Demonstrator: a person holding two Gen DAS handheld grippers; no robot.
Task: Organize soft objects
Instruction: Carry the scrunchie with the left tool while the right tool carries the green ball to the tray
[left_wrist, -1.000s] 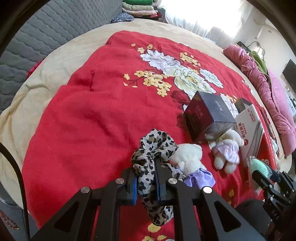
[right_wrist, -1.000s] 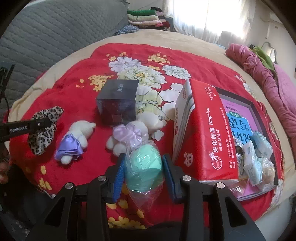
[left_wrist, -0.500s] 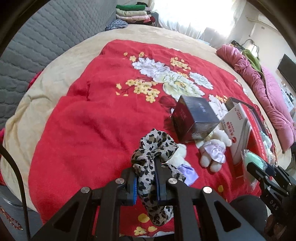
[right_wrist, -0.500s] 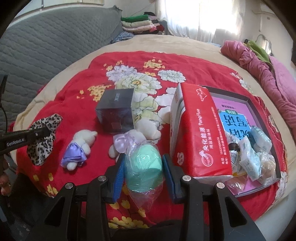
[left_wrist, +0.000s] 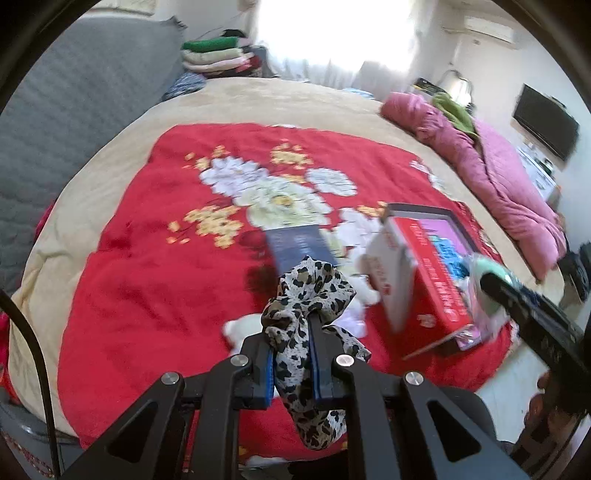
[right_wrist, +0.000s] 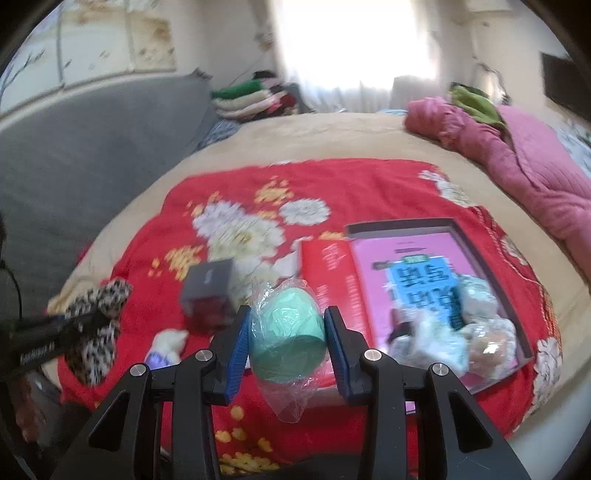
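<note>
Hanging above the red floral blanket (left_wrist: 147, 280), both tongs carry loads. Left tongs (left_wrist: 291, 360) pinch tight on a leopard-print scrunchie (left_wrist: 306, 295), its long axis running along the fingers, loop bunched beyond the tips, tail drooping behind. Right tongs (right_wrist: 288, 334) clamp a bagged mint-green egg-shaped sponge (right_wrist: 286, 332), narrow end pointing away, over the red carton (right_wrist: 325, 266).

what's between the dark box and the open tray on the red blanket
The red carton stands between the dark box and the open tray, clearest in the right wrist view.
</note>
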